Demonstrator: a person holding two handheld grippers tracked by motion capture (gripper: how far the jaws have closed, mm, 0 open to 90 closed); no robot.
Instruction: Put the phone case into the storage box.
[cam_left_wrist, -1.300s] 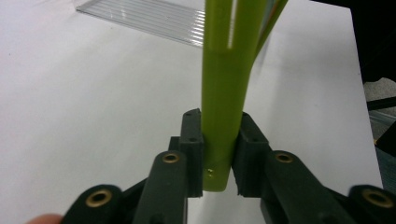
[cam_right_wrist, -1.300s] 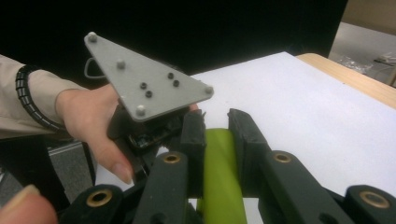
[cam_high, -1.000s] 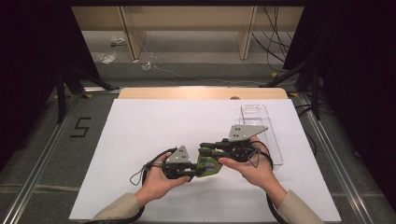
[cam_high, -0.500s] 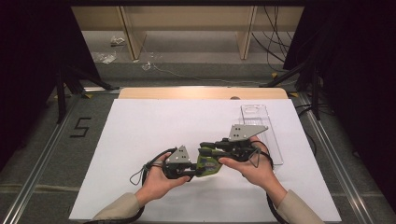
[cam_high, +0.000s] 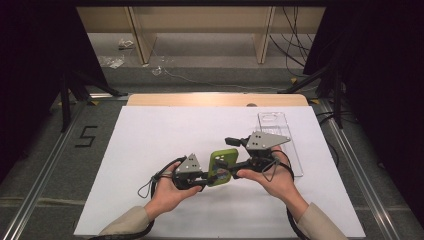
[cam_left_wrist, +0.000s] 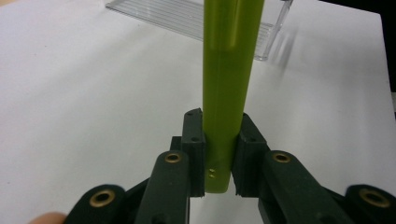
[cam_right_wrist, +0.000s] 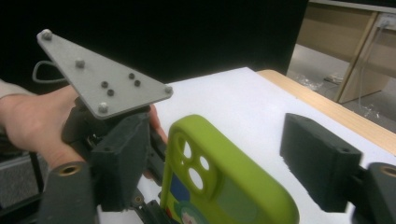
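Note:
A lime-green phone case (cam_high: 222, 166) with camera holes is held above the white sheet between my two grippers. My left gripper (cam_left_wrist: 222, 158) is shut on the case's lower edge (cam_left_wrist: 229, 84), with the pads pressing both faces. My right gripper (cam_right_wrist: 222, 163) is open; its jaws have just been opening. They stand wide on either side of the case (cam_right_wrist: 224, 186), and neither pad (cam_right_wrist: 322, 163) touches it. In the high view the left gripper (cam_high: 209, 176) and the right gripper (cam_high: 227, 159) meet at the case near the table's front middle.
A clear ribbed plastic tray (cam_high: 280, 135) lies flat on the white sheet (cam_high: 150, 135) at the right, just beyond my right hand; it also appears as the tray (cam_left_wrist: 187, 16). The table's wooden far edge (cam_high: 215, 99) borders the sheet. Dark stands flank the table.
The right gripper's jaws have spread apart and let go of the green case. The case now stands more upright in the left gripper. Both hands stay in place.

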